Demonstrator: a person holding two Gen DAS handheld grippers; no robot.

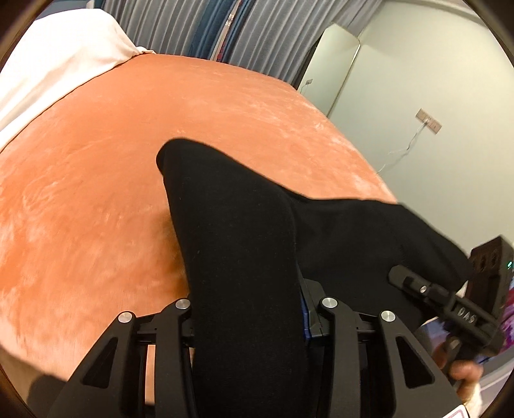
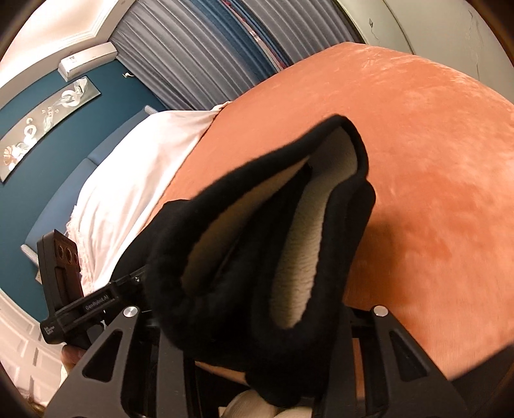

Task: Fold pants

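One orange velvety bed cover (image 1: 112, 167) under grey curtains (image 1: 167, 25)

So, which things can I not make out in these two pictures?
- Left gripper fingertips: left wrist view, covered by the black pants.
- Right gripper fingertips: right wrist view, behind the pants.
- Full shape of the pants: both views, cut off at the bottom edge.
- Bed under the pants: hidden.
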